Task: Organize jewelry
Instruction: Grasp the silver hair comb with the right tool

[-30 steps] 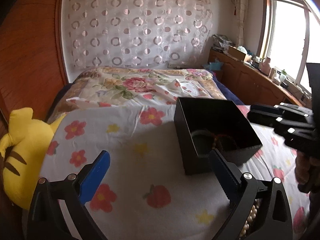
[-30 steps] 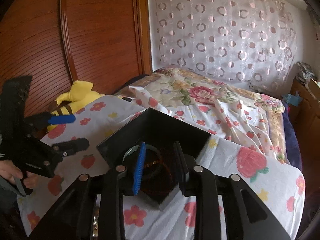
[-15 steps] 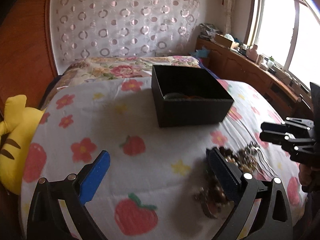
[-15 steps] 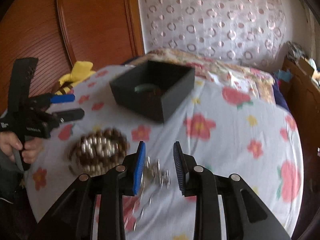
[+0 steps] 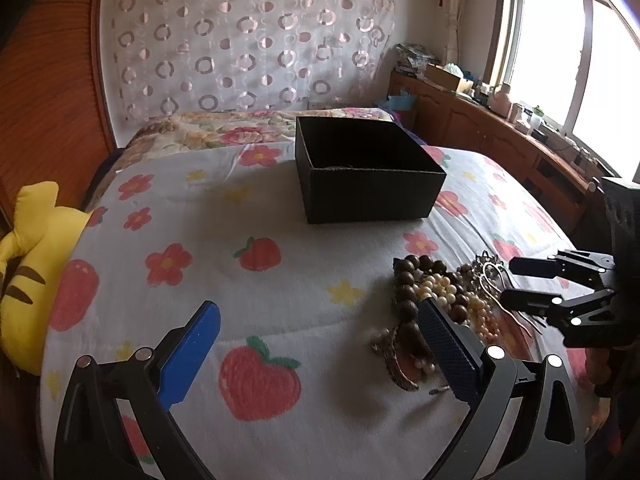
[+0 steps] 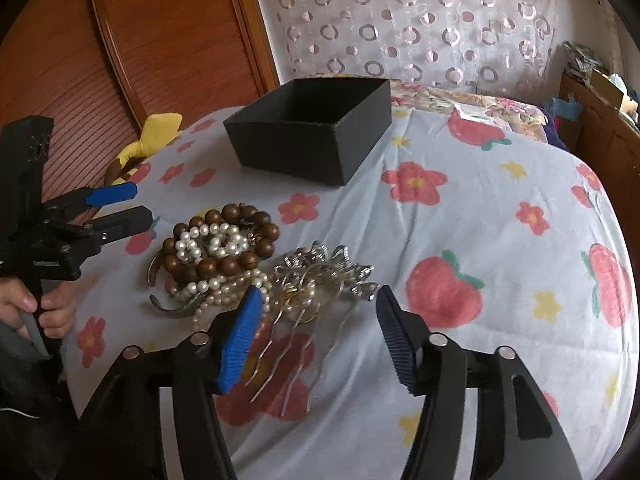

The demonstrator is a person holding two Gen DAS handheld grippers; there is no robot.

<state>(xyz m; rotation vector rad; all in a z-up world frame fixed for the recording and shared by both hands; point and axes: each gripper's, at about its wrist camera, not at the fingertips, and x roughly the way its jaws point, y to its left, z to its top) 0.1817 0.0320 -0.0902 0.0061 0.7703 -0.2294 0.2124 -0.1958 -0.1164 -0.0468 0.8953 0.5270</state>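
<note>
A heap of jewelry (image 6: 224, 256) lies on the flowered bedspread: a brown wooden bead bracelet (image 6: 240, 216), pearl strands (image 6: 208, 244) and a silver hair comb (image 6: 316, 272). My right gripper (image 6: 318, 300) hovers over the comb, its jaws opening. The comb's prongs lie below the gap, untouched by the pads. My left gripper (image 5: 316, 312) is wide open beside the heap (image 5: 440, 296), holding nothing. Each wrist view shows the other gripper: the right (image 5: 510, 283), the left (image 6: 140, 202). The open black box (image 6: 312, 136) (image 5: 368, 176) stands farther up the bed.
A yellow plush toy (image 5: 28, 264) sits at the bed's left edge against the wooden panel (image 6: 160, 40). A folded floral quilt (image 5: 224, 132) lies behind the box. A wooden cabinet (image 5: 500, 148) runs under the window on the right. A person's hand (image 6: 44, 308) grips the left handle.
Both grippers have drawn back from the black box and down to the jewelry heap. The right gripper's jaws have widened. The left jaws stay wide apart.
</note>
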